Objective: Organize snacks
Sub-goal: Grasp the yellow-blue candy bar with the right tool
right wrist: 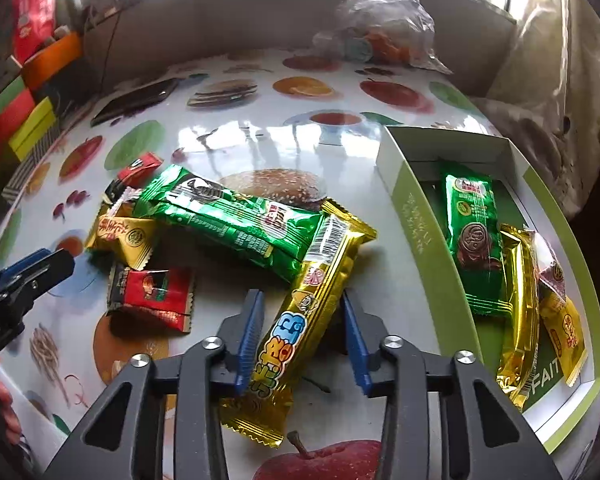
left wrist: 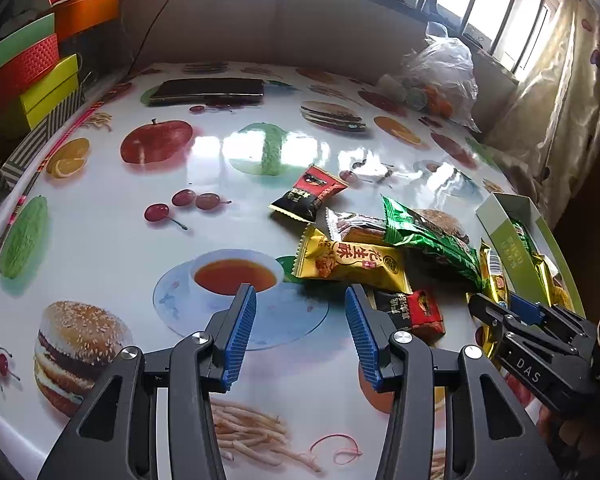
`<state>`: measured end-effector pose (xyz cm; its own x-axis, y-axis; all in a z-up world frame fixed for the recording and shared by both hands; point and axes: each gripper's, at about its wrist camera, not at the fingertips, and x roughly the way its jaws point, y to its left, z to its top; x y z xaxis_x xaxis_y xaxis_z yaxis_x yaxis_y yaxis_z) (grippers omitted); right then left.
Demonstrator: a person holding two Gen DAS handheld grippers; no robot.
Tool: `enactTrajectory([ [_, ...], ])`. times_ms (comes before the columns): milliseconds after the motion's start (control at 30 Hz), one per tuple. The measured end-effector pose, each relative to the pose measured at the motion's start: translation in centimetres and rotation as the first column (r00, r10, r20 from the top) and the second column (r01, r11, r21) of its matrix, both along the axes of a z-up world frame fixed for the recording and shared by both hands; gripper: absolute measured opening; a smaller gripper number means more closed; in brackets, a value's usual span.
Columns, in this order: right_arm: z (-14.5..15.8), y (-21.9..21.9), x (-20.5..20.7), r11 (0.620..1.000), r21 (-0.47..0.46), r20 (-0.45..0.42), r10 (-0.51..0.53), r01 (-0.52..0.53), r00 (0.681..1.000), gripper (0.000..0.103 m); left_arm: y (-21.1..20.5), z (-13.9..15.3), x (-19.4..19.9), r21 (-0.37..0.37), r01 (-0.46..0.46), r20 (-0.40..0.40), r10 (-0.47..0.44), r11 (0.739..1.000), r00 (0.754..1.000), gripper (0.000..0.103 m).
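Your right gripper is down low over the table with its jaws spread around the long gold snack bar, one blue pad on each side of it. The left pad looks like it's right against the wrapper while the right pad has a gap, so it's not squeezing anything. That gold bar lies diagonally, its far end resting across the end of the big green wafer pack, which sits in the middle of the loose pile. Left of that you've got the yellow peanut crisp packet tucked partly under the green one, a red and black candy packet lying flat just beside your left finger, and another small red and black packet at the far side of the pile. Your left gripper hangs wide apart above the teacup print, holding nothing, its right finger just in front of the red and black candy and the yellow packet. The open white and green box sits at the right edge of the table, near the pile but not touching it, and already has a green biscuit pack, a gold bar and a small yellow packet inside, lying lengthwise side by side. Further back there's a dark phone and a clear plastic bag of stuff.
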<state>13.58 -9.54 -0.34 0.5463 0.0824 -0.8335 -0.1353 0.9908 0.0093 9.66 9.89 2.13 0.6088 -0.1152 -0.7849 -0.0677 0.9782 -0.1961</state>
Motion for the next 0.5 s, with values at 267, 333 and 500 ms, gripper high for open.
enactTrajectory([
  [267, 0.1, -0.4, -0.7, 1.0, 0.023, 0.002, 0.016, -0.016, 1.0, 0.025, -0.9, 0.3, 0.3, 0.014, 0.025, 0.002, -0.025, 1.0, 1.0, 0.048],
  [333, 0.1, -0.4, -0.9, 0.999, 0.03, 0.002, 0.024, -0.024, 1.0, 0.025, -1.1, 0.4, 0.4, 0.011, 0.032, 0.003, -0.032, 0.999, 0.999, 0.048],
  [500, 0.1, 0.1, -1.9, 0.992, 0.078, 0.001, 0.104, -0.104, 0.995, 0.023, -1.5, 0.5, 0.6, 0.005, 0.037, 0.003, -0.037, 0.999, 0.999, 0.048],
])
